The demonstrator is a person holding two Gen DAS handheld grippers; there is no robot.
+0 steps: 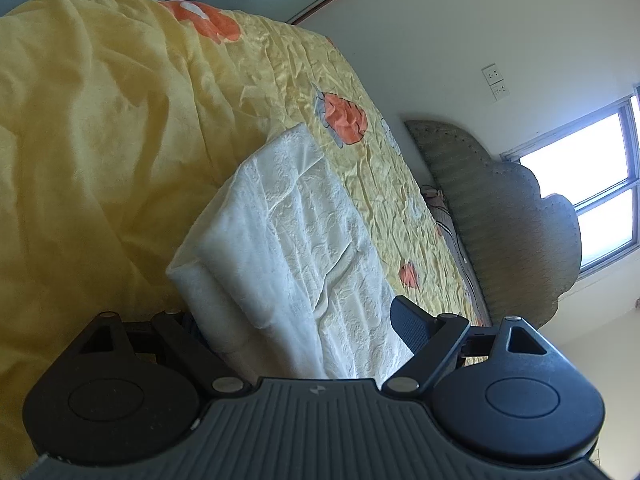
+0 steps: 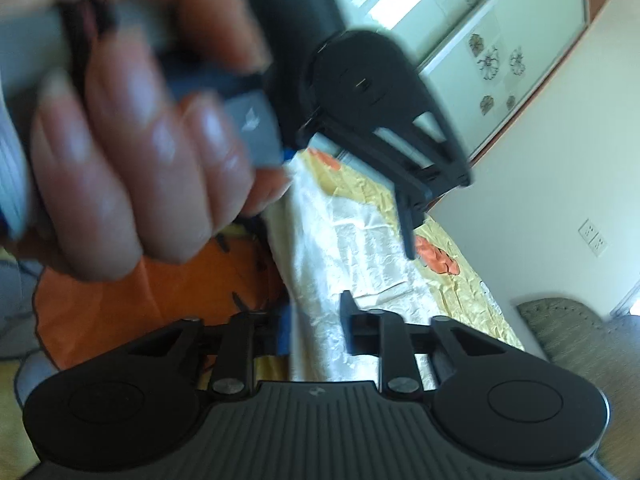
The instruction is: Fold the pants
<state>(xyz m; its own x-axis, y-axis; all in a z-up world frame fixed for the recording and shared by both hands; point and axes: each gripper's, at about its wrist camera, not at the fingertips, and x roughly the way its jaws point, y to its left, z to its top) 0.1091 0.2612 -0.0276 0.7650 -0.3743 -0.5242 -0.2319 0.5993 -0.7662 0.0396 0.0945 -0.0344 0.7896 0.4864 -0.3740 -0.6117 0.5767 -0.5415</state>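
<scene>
The white textured pants [image 1: 304,240] lie folded into a long strip on a yellow bedspread [image 1: 280,64]. My left gripper [image 1: 296,328] is open, its jaws standing either side of the near end of the pants; the left finger is partly hidden by cloth. In the right wrist view the pants [image 2: 352,248] run away from my right gripper [image 2: 314,320], which is open with the cloth between its fingers. The person's hand [image 2: 132,168] holding the left gripper [image 2: 384,120] fills the upper left, blurred.
A yellow blanket [image 1: 88,140] is heaped left of the pants. A grey padded headboard [image 1: 512,216] stands at the bed's far end, below a window [image 1: 588,184]. An orange print [image 2: 120,308] on the bedding lies left of the right gripper. A wardrobe [image 2: 500,48] stands behind.
</scene>
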